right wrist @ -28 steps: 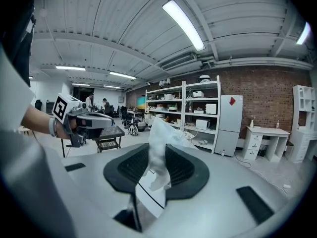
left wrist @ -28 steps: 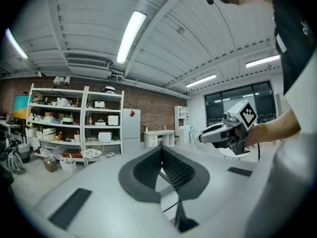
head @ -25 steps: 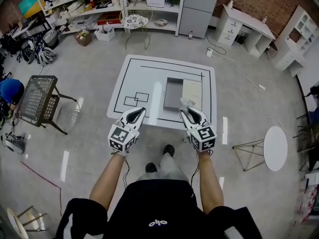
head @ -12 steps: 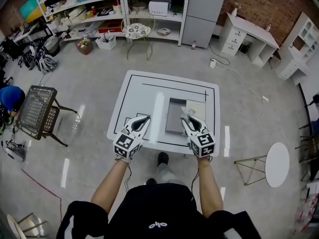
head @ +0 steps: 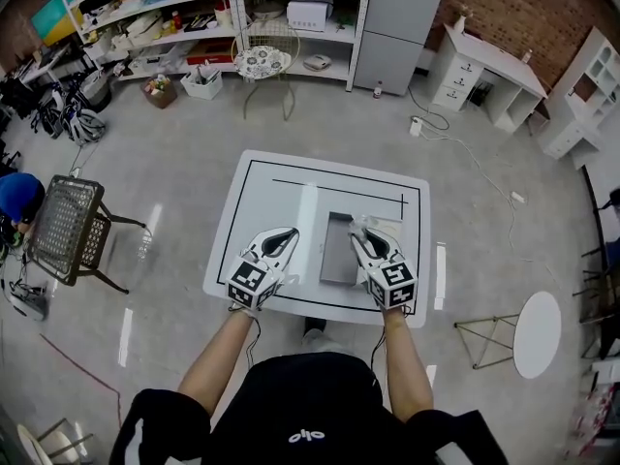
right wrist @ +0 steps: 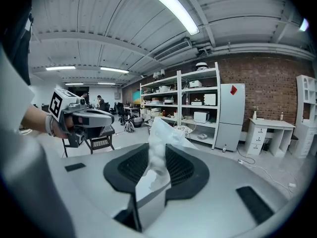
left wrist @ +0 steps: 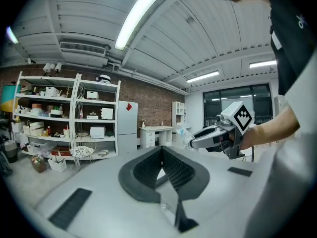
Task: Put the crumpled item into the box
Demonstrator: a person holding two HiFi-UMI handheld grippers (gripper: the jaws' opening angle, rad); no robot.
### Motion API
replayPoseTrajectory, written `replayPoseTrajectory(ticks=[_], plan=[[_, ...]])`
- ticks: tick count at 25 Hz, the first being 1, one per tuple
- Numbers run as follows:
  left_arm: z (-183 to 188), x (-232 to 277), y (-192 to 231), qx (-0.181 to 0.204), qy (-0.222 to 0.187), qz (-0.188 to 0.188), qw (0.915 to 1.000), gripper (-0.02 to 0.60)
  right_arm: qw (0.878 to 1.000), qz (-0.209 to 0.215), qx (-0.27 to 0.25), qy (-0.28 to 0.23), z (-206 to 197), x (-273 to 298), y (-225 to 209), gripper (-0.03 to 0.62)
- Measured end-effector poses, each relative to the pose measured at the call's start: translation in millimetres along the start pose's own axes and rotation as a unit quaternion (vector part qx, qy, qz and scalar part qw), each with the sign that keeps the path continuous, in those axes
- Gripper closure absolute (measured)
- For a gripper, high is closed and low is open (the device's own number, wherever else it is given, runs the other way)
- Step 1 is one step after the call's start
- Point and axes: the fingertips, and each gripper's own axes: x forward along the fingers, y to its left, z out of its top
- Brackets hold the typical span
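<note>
A shallow grey box lies open on the white table, right of the table's middle, with a pale flap at its right side. My right gripper hovers over the box's near right corner, shut on a crumpled white item. That item sticks up between the right gripper's jaws in the right gripper view. My left gripper hangs just left of the box. Its jaws are shut on nothing.
Black lines mark the tabletop. A metal mesh chair stands on the floor at the left and a round white side table at the right. Shelves, a grey cabinet and a white desk line the back wall.
The person has stepped up to the table. Both grippers now hang over its near half, and the right one has carried the crumpled item to the box's near right corner.
</note>
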Motion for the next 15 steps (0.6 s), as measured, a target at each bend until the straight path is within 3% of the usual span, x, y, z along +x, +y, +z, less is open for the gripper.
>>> replayPoseTrajectory(ticks=[8, 15], plan=[[-13, 28, 24, -0.015, 0.017, -0.005, 0.9997, 0.574, 0.999, 0.007, 0.013, 0.03, -17, 41, -17, 0.484], [-31, 58, 32, -0.029, 0.03, -0.016, 0.999, 0.574, 0.995, 0.01, 0.032, 0.098, -69, 91, -41, 0.484]])
